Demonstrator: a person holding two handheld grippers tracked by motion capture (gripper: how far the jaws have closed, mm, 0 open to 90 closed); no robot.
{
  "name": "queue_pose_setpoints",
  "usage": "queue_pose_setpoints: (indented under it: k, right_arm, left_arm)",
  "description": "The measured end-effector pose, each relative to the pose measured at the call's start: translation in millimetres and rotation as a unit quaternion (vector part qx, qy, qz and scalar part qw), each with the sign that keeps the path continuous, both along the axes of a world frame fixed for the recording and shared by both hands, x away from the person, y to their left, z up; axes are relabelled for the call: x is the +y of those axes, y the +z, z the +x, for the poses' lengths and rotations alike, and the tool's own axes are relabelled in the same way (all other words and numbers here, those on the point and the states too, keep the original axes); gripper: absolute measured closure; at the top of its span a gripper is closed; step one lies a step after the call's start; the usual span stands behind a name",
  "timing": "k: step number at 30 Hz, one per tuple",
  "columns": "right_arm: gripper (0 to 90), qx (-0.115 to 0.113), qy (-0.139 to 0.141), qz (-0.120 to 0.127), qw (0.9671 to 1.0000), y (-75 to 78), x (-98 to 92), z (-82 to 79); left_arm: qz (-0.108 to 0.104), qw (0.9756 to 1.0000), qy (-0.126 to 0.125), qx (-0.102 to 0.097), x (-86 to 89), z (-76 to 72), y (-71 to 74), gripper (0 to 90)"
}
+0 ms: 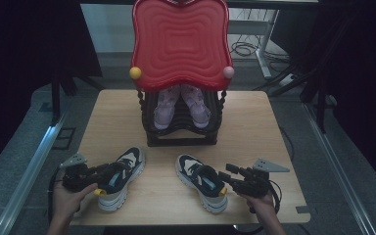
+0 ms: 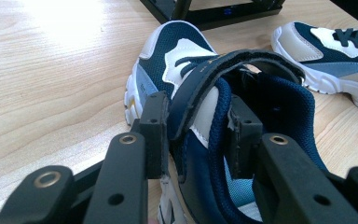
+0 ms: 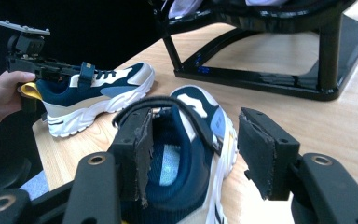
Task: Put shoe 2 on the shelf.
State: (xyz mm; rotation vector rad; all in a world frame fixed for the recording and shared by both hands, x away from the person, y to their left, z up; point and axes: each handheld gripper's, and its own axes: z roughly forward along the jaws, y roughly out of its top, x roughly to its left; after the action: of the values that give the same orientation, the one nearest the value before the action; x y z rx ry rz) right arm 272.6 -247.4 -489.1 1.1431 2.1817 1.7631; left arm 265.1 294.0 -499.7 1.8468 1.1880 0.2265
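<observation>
Two navy-and-white sneakers lie on the worktop (image 1: 254, 117) in front of a black shoe rack (image 1: 181, 122), one at each of my grippers. The left sneaker (image 1: 120, 177) has its heel end between the fingers of my left gripper (image 2: 198, 135): in the left gripper view one finger (image 2: 154, 133) sits against the outer side of the shoe, just beside the raised strap (image 2: 223, 70), while the other finger (image 2: 242, 135) stands inside the collar, so the pair are clamped on the sneaker's side wall at about half their spread. The toe points away from these fingers toward the rack.

The right sneaker (image 1: 201, 182) lies with its heel opening between the fingers of my right gripper (image 3: 193, 149). Here the fingers stand apart; the left-hand finger (image 3: 135, 144) in the right gripper view is at the collar's edge, and the other finger (image 3: 261, 149) is clear of the shoe, with bare worktop beneath it. I cannot tell whether the near finger touches the fabric. The toe of this sneaker points away from the fingers toward the rack's base.

Beyond both pairs of fingers, a pair of pale pink shoes (image 1: 181, 105) rests inside the rack under its red top (image 1: 180, 41).
</observation>
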Motion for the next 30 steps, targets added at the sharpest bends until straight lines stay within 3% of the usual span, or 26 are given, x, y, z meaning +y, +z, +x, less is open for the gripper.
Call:
queue_pose_setpoints:
  k: [8,15,25,30]
  right_arm:
    - [48.3,0.010,0.036,-0.048,0.9982,3.2,17.1,18.0]
    - [50.2,0.018,0.050,-0.075,0.9957,4.4,27.6,24.8]
    - [55.2,0.041,0.078,-0.127,0.9880,7.4,40.0,33.2]
    - [58.4,0.053,0.084,-0.140,0.9852,7.4,43.6,38.3]
  left_arm:
    - [-0.001,1.0000,0.002,0.001,-0.3,-0.1,-0.1,64.6]
    - [-0.003,1.0000,0.003,0.003,0.1,-0.2,-0.1,64.2]
    - [-0.005,1.0000,0.003,0.004,0.4,0.0,-0.1,63.6]
    - [-0.005,1.0000,0.003,0.005,0.5,0.1,-0.2,63.5]
